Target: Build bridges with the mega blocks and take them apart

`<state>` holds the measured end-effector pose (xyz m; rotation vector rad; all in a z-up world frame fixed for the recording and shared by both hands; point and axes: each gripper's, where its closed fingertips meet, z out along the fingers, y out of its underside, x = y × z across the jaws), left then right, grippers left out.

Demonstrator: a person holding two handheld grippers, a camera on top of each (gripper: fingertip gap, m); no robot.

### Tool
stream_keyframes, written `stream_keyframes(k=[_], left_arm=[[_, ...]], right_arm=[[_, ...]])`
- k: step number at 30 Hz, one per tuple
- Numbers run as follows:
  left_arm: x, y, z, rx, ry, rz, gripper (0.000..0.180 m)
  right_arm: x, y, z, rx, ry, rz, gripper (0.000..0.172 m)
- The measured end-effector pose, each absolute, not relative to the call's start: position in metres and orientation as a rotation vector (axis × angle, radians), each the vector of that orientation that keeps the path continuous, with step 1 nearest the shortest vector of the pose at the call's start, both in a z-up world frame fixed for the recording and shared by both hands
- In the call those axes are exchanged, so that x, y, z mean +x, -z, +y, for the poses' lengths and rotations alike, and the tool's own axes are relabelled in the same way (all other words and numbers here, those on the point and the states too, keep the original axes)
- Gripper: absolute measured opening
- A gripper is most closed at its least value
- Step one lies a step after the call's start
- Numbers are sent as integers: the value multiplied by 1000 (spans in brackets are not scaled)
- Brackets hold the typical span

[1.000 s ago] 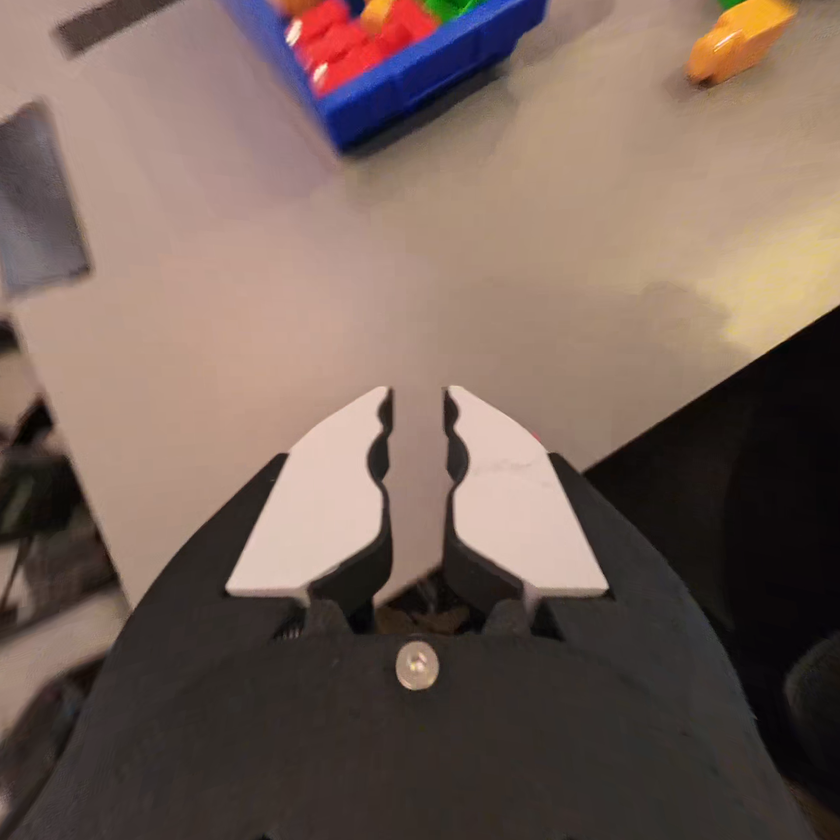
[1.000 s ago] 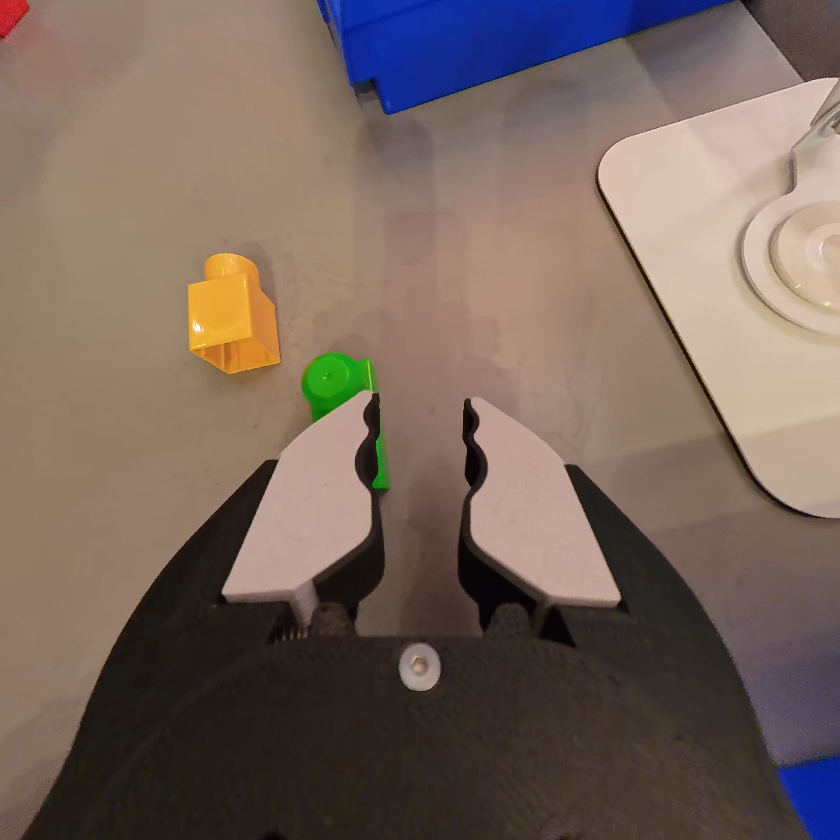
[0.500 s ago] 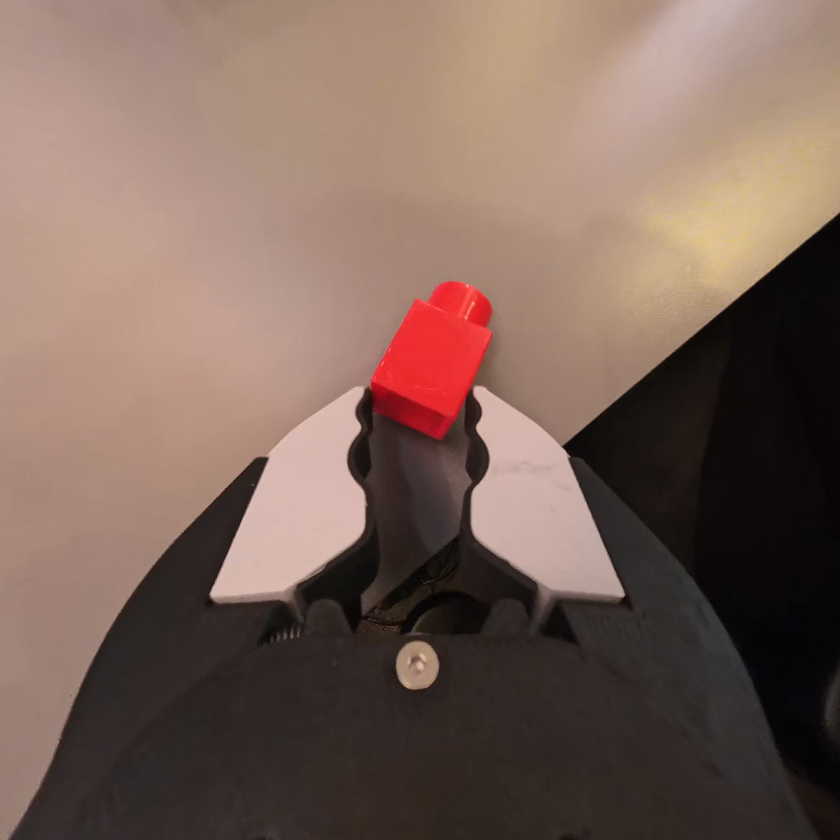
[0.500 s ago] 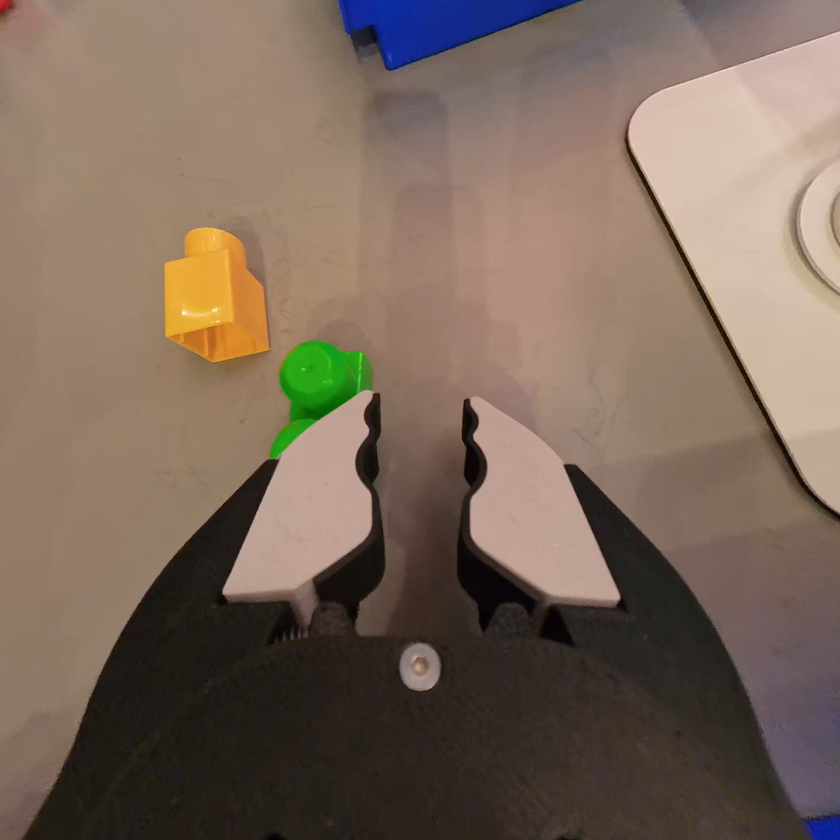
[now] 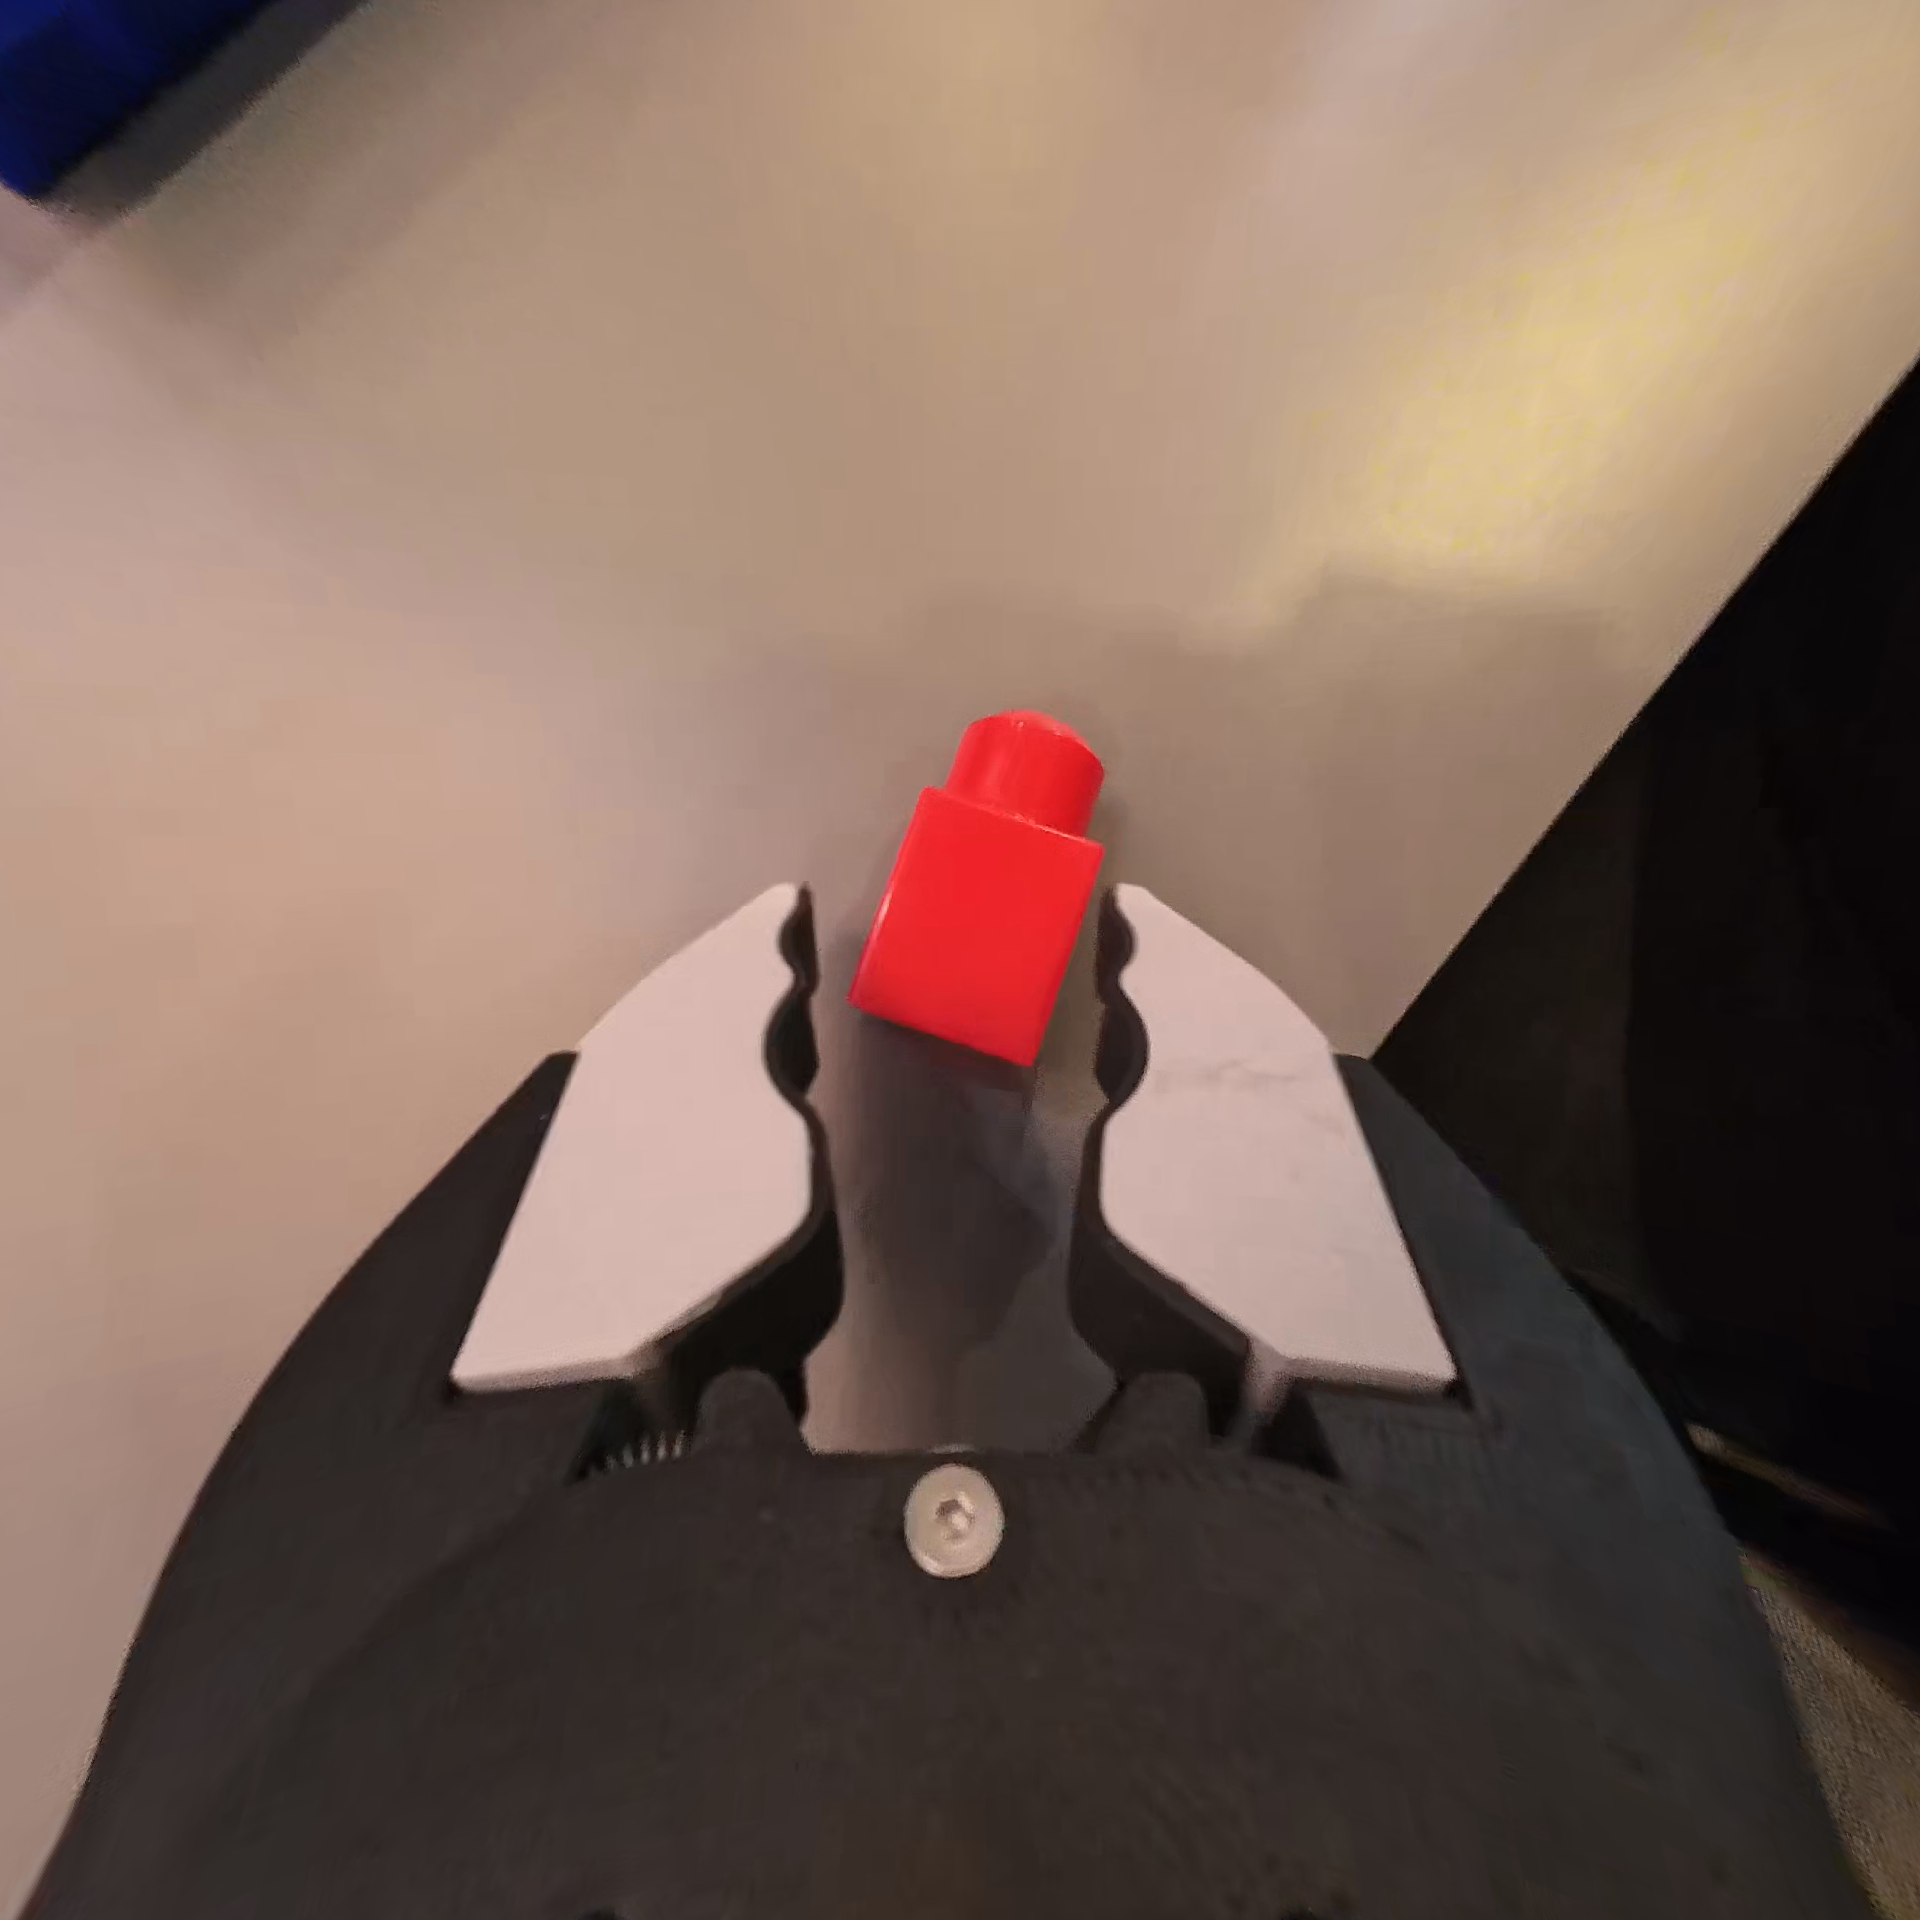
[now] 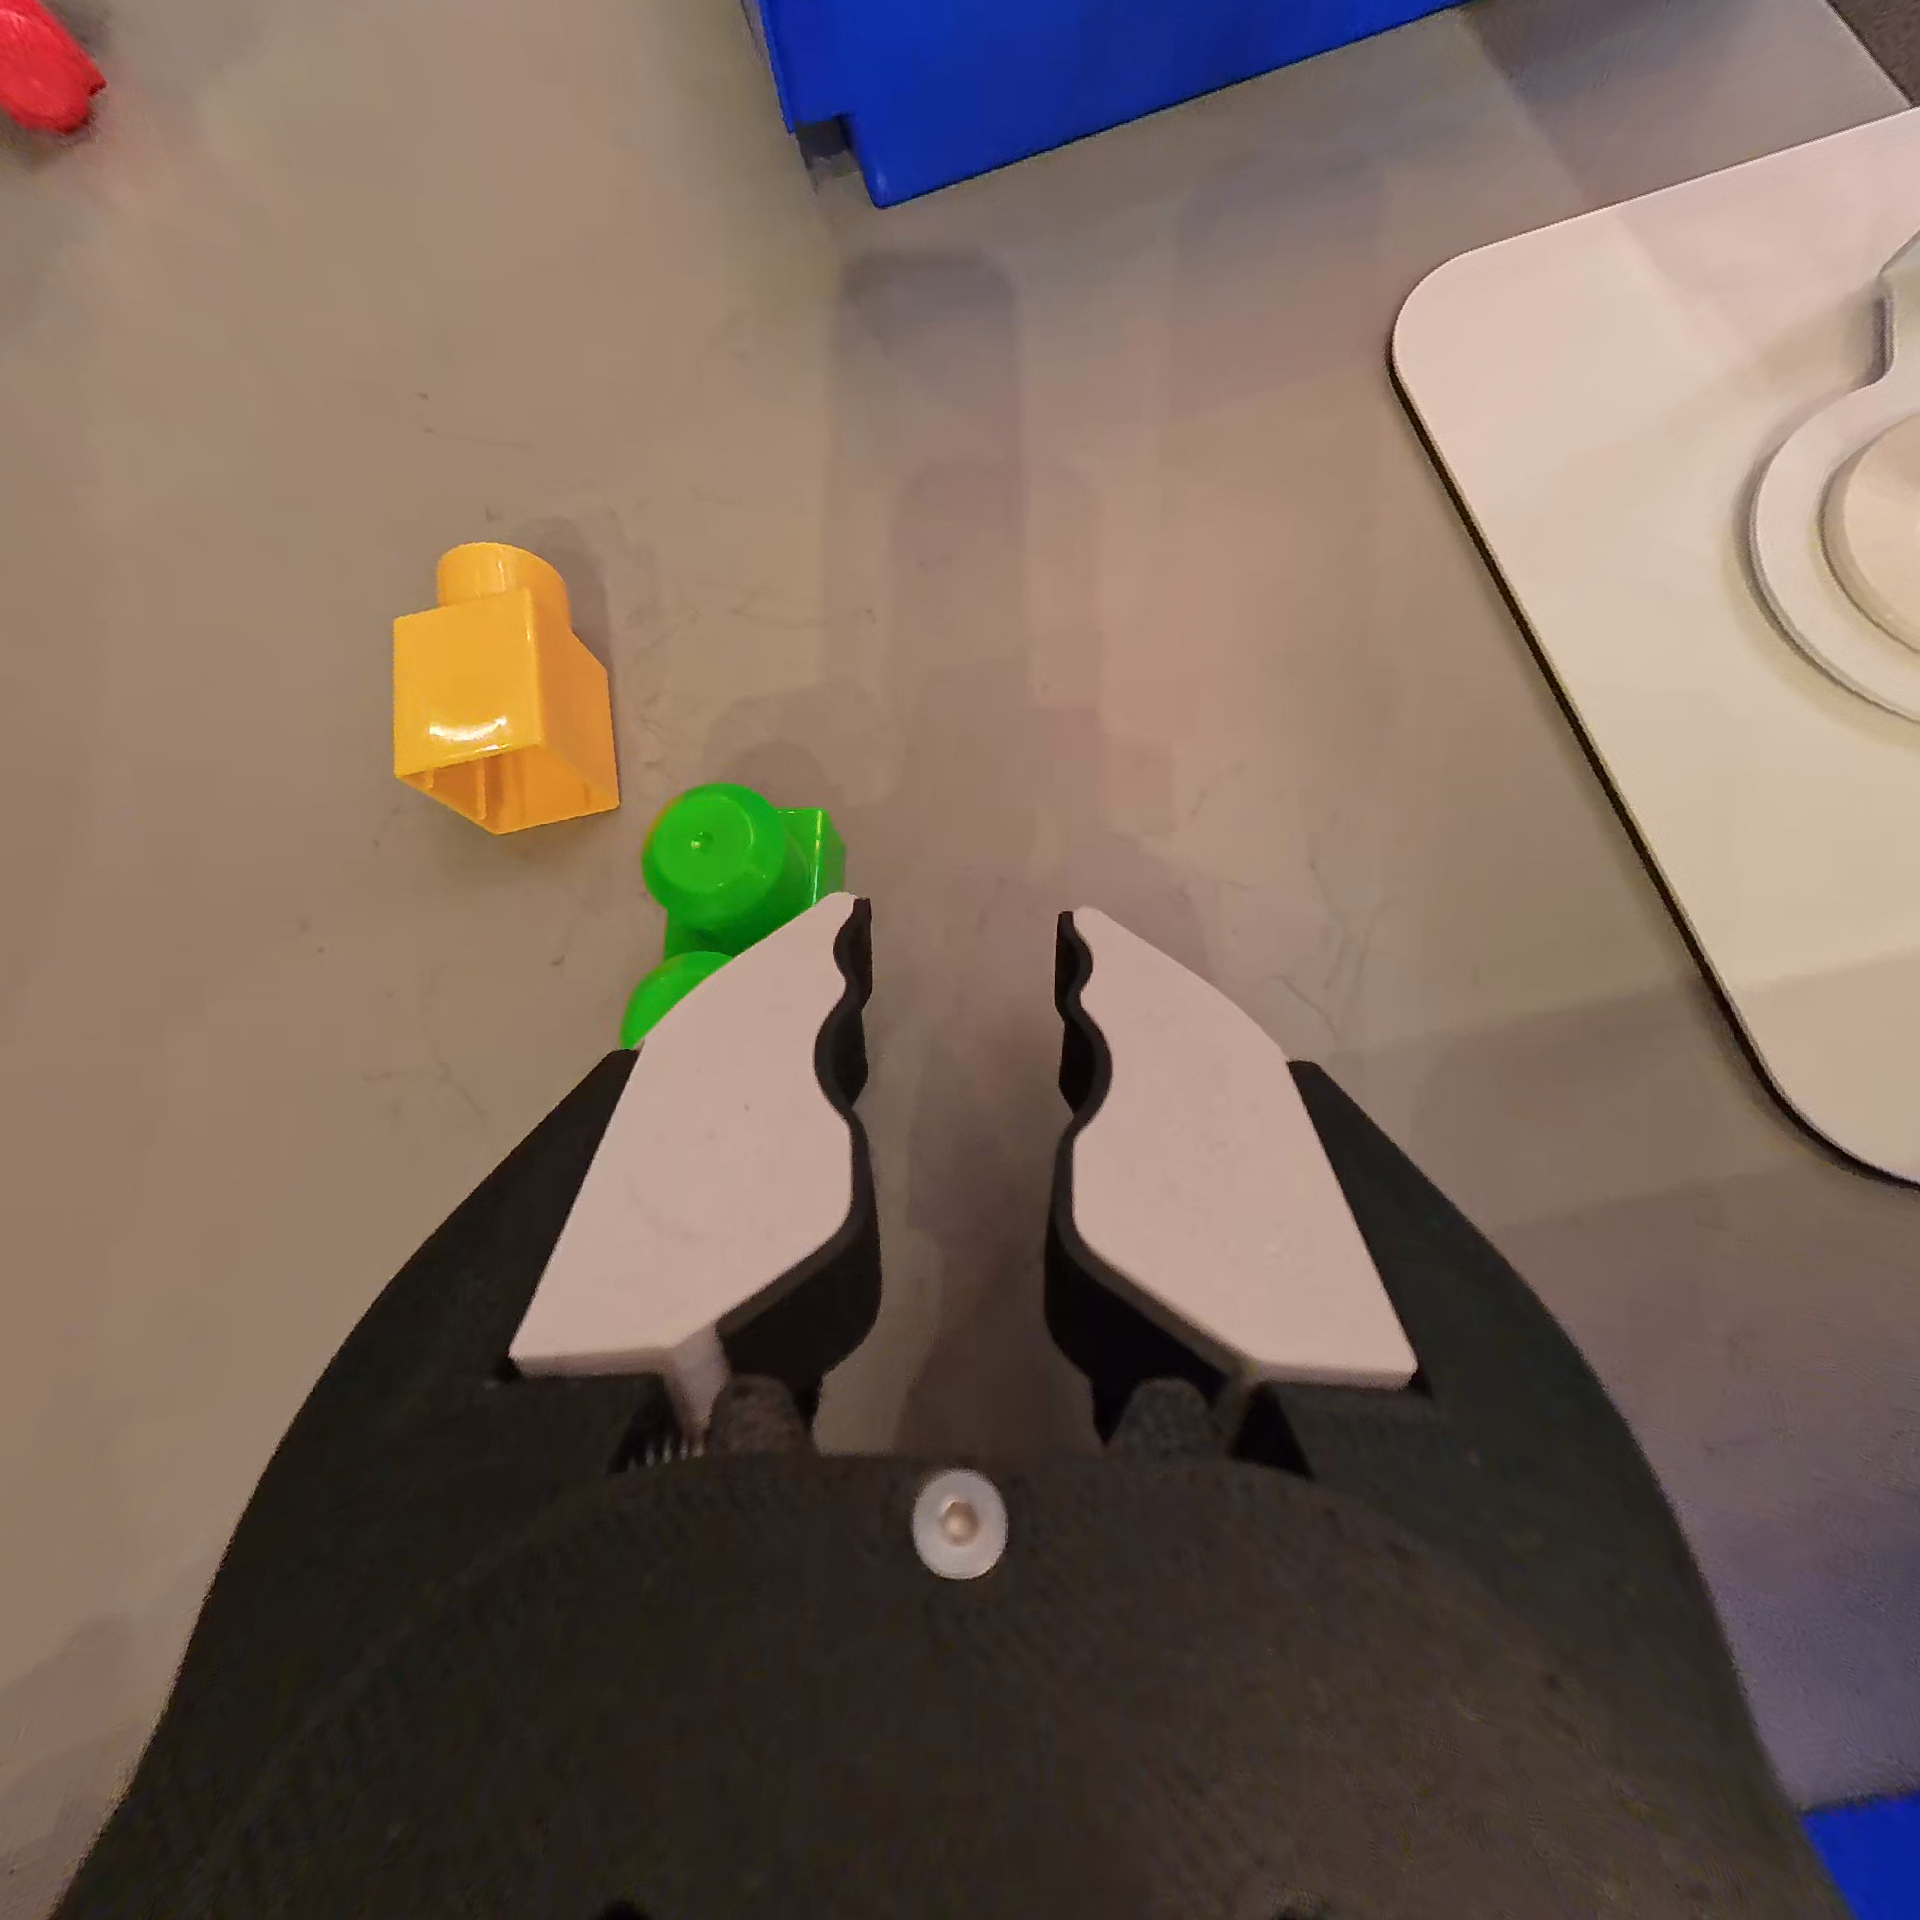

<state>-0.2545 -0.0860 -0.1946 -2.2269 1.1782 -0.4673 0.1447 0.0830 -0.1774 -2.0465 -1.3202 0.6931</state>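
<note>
— Where's that red block (image 5: pixel 971 935) sitting, from where you stand?

— Flat on the grey table (image 5: pixel 520 623), lying on its side with its single stud pointing away from the left gripper (image 5: pixel 958 909). It's right between the two fingertips, a bit skewed, its near corner swung toward the left finger.

— So it's been gripped?

— No. The jaws are spread, and I can see a sliver of table on each side of the block. The right finger (image 5: pixel 1143 935) is very near its far corner, the left one stands a little farther off. Neither pad is pressing on it.

— And the other one?

— The right gripper (image 6: pixel 961 920) is spread too, with only bare table between its fingertips. A green block (image 6: pixel 732 868) lies just beside its left finger (image 6: pixel 790 966), outside the jaws, partly hidden under that finger; I can make out two studs. Whether finger and block touch, I can't tell.

— Anything else nearby?

— An orange block (image 6: pixel 499 696) on its side, near the green one but apart from it, hollow end facing the gripper. Beyond, a blue bin (image 6: pixel 1039 94), and off to the right a white base plate (image 6: pixel 1621 499).
</note>
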Motion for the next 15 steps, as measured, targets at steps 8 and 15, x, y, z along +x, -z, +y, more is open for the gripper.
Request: stream_keyframes(k=[8,15], left_arm=[[-206,164,-58,-2103,550,1176,37],[-90,131,-10,-1915,679,1202,37]], right_arm=[[146,176,85,-2042,-682,-1315,33],[147,170,86,-2028,-663,-1309,34]])
